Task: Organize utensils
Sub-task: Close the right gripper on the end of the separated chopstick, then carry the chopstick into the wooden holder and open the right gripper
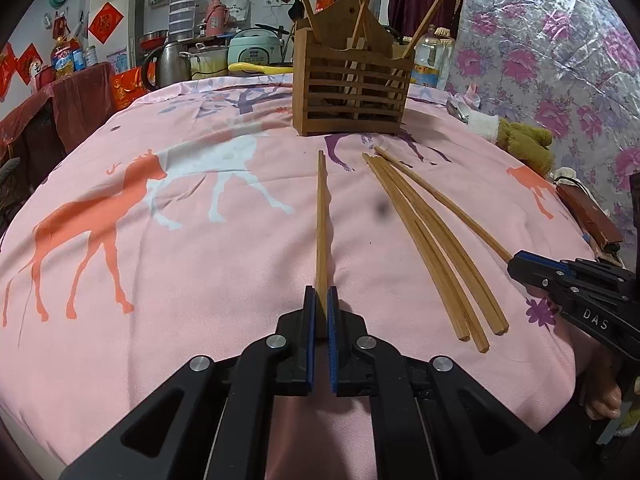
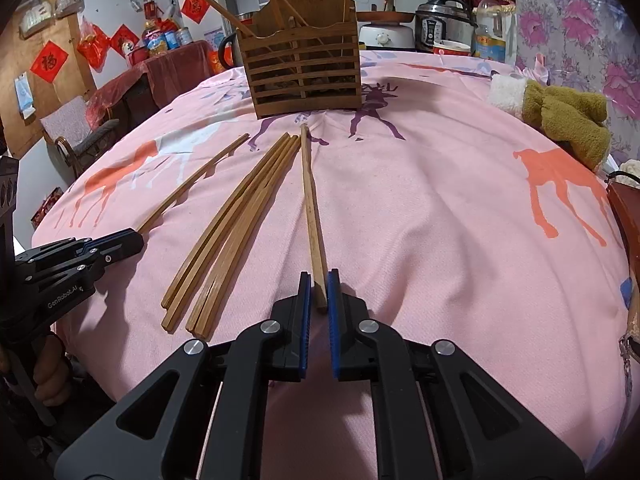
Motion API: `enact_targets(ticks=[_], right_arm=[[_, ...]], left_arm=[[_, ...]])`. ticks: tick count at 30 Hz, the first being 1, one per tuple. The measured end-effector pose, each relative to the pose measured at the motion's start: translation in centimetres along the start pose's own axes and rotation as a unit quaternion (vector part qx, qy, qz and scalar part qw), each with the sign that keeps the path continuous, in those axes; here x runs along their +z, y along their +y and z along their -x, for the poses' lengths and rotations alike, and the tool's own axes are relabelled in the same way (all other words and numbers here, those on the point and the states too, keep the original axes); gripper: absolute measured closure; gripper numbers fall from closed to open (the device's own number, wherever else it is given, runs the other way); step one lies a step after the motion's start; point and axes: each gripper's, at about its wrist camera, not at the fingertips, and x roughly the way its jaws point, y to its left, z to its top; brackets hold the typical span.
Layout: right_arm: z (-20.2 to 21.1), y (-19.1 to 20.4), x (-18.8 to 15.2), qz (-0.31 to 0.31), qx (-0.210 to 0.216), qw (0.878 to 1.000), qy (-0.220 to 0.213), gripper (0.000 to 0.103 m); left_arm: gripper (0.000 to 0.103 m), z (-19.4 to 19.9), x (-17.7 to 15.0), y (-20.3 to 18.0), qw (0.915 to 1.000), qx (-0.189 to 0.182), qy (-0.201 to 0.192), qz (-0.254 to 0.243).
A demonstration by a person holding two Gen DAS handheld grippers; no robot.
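A slatted wooden utensil holder (image 1: 352, 84) with several chopsticks in it stands at the far side of the pink cloth; it also shows in the right wrist view (image 2: 302, 68). My left gripper (image 1: 321, 295) is shut on the near end of one wooden chopstick (image 1: 321, 216) that lies pointing at the holder. My right gripper (image 2: 319, 280) has its jaws closed around the near end of another chopstick (image 2: 310, 200), with a small gap on its left side. A bundle of loose chopsticks (image 1: 424, 236) lies between the two; it also shows in the right wrist view (image 2: 236, 224).
The table carries a pink cloth with deer prints (image 1: 160, 240). An olive and white plush toy (image 2: 560, 116) lies at the right. A brown case (image 1: 588, 212) sits at the right edge. Bottles, pots and cookers (image 2: 444, 28) stand behind the table.
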Motion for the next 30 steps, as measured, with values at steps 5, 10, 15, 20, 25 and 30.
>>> enact_targets(ticks=[5,10,15,20,25,30], right_arm=[[3.0,-0.3,0.9,-0.013,0.003,0.998,-0.063,0.098],[6.2,-1.1,3.1,-0.030,0.004,0.992,-0.120,0.098],[9.3,-1.7,6.2,-0.040,0.013,0.984,-0.173,0.097],[10.4,-1.6,9.1,-0.042,0.031,0.980,-0.194,0.097],[10.7,-0.8,12.1,-0.022,0.024,0.976,-0.214,0.098],[10.6,-0.3,15.1,-0.013,0.024,0.973,-0.229,0.098]], left_arm=[[0.097,1.6,0.7,-0.7,0.9998,0.007,-0.014,-0.008],[0.097,4.4,2.7,-1.3,0.9988,0.011,-0.047,-0.007],[0.097,6.3,5.9,-1.8,0.9975,0.008,-0.070,-0.011],[0.097,7.6,9.7,-2.1,0.9963,-0.013,-0.085,-0.012],[0.097,8.1,14.2,-2.2,0.9954,-0.027,-0.092,-0.012],[0.097,8.6,17.4,-2.2,0.9947,-0.032,-0.097,-0.013]])
